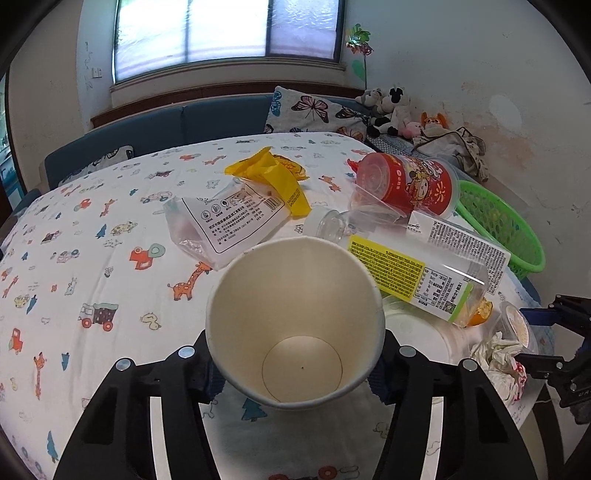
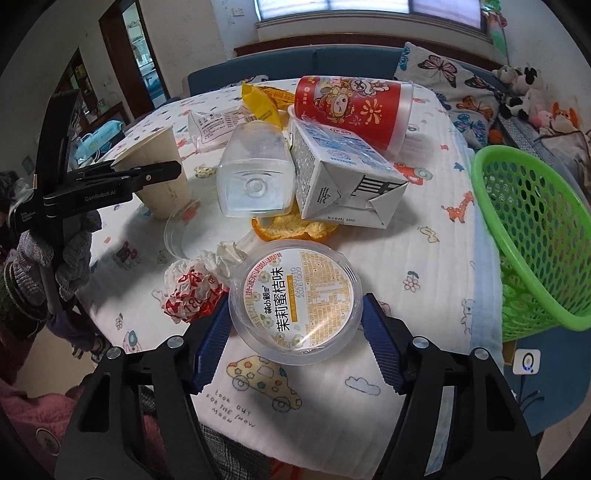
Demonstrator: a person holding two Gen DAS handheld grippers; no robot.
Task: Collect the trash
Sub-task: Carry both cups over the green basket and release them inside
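Mostly trash-strewn cartoon-print tablecloth (image 1: 92, 229); window (image 1: 225, 33), blue sofa (image 1: 207, 118) behind.

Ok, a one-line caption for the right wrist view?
Right gripper straddles a round tub amid table trash, green basket at right.

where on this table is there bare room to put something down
The printed tablecloth is free left of the paper cup and the clear plastic bag. Another bare strip lies between the milk carton and the green basket. The middle is crowded: clear bottle, red cup, orange peel.
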